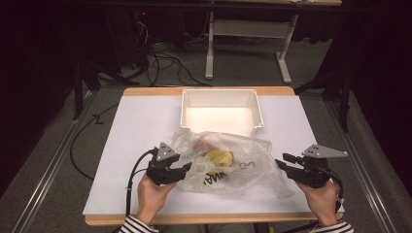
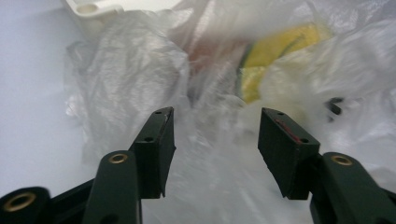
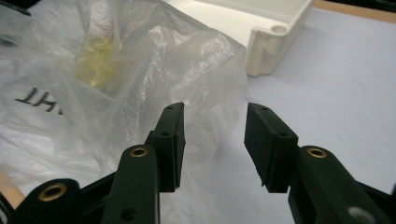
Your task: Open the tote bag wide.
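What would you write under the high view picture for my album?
Two open grippers flank a crumpled plastic bag before a white bin.

My left gripper (image 2: 215,140) held its jaws apart over a crumpled clear plastic bag (image 2: 140,79); nothing was pinched; a yellow item (image 2: 280,44) showed through the film; a white bin corner (image 2: 93,11) lay beyond.

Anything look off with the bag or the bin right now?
Nothing damaged or spilled. The plastic bag lies crumpled in front of the white bin, a yellow item inside it. Left gripper and right gripper are open, gripping nothing.
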`<state>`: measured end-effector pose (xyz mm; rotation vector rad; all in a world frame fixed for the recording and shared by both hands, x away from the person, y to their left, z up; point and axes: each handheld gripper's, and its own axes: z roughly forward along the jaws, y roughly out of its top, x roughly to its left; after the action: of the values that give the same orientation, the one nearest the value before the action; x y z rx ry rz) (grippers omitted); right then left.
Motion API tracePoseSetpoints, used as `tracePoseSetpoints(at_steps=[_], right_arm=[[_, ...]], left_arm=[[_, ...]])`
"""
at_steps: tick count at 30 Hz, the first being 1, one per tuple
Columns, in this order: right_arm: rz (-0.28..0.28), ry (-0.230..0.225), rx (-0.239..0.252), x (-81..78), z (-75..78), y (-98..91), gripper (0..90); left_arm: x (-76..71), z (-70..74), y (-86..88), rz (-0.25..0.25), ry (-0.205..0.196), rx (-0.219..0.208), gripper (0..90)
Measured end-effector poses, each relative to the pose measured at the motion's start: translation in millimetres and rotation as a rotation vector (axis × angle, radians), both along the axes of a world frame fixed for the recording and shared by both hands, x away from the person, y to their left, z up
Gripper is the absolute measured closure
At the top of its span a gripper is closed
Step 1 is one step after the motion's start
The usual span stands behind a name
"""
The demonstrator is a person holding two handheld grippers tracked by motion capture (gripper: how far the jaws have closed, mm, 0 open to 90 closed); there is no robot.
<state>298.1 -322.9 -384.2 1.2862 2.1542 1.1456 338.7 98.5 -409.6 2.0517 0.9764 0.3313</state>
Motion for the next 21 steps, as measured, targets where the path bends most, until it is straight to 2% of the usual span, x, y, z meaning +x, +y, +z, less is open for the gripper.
tracePoseSetpoints(at_steps=[6, 12, 16, 19, 21], right_arm=[[0.067, -0.044, -0.009, -4.3, 14.1, 18.1, 57.7], [0.117, -0.086, -0.028, -6.1, 25.2, 36.7, 57.3], [0.142, -0.1, -0.032, -6.9, 29.8, 44.4, 56.7], [0.17, -0.074, -0.045, -3.5, 26.8, 52.6, 54.2], [0.19, -0.05, -0.07, 0.4, 20.4, 60.0, 52.1]], left_arm=[[-18.8, -3.9, -0.2, -0.033, 0.041, 0.002, 39.3], [-33.4, -10.0, -4.1, -0.046, 0.054, -0.006, 37.8], [-35.1, -16.7, -14.8, -0.059, 0.063, 0.029, 36.9], [-32.2, -24.6, -24.2, -0.052, 0.053, 0.072, 34.2], [-29.6, -30.4, -30.0, -0.052, 0.062, 0.078, 33.2]])
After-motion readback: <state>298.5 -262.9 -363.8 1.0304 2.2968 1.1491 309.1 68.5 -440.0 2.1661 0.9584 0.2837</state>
